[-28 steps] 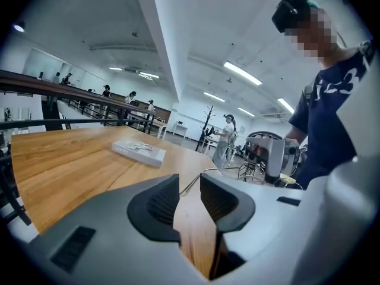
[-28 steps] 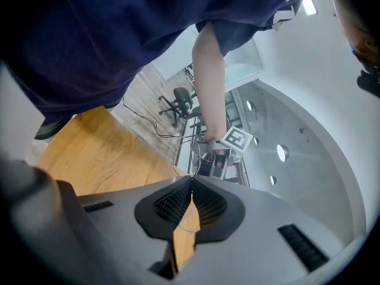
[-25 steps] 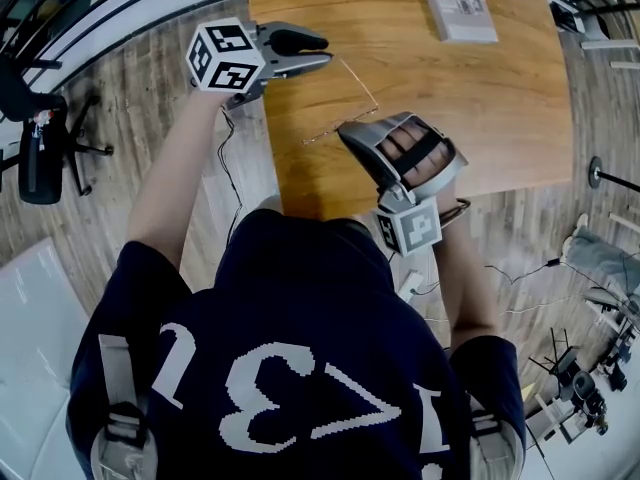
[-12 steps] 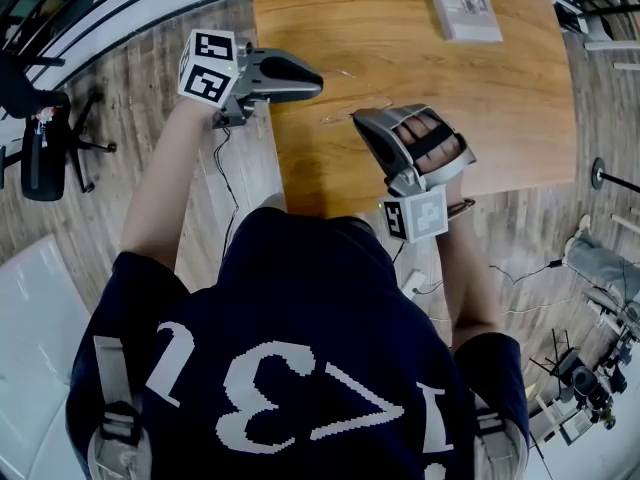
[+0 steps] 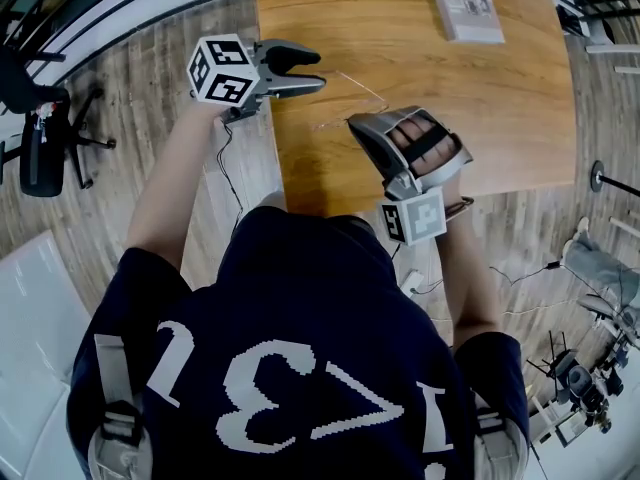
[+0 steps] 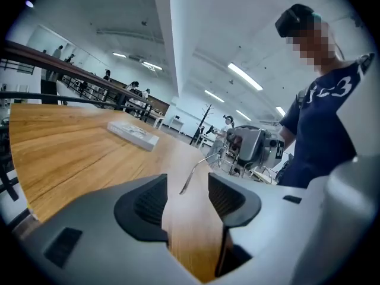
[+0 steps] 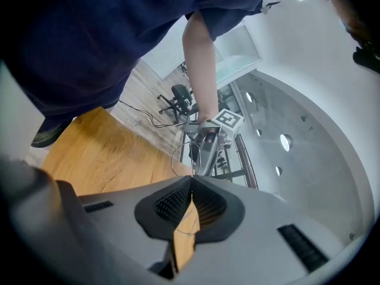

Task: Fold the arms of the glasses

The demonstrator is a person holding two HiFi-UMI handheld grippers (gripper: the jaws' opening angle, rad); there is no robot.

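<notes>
Fingers of the left gripper (image 6: 187, 183) stood apart and were opening, with nothing pressed between them. Those of the right gripper (image 7: 191, 183) were together, clamped on the glasses (image 6: 193, 171). Counted: two grippers, one pair of glasses, one table (image 5: 480, 118), one flat box (image 5: 460, 3). Both grippers were grey moulded shells with dark ribbed pads, and each carried a cube of square markers. The glasses were thin bare wire, over the near left part of the wood-grain tabletop between the grippers, with one slender arm reaching toward the left gripper's gap. The pale rectangular box lay well apart, at the far edge. A black office chair (image 5: 35, 138) stood on the plank floor. The person's dark shirt hid the table's near edge.
</notes>
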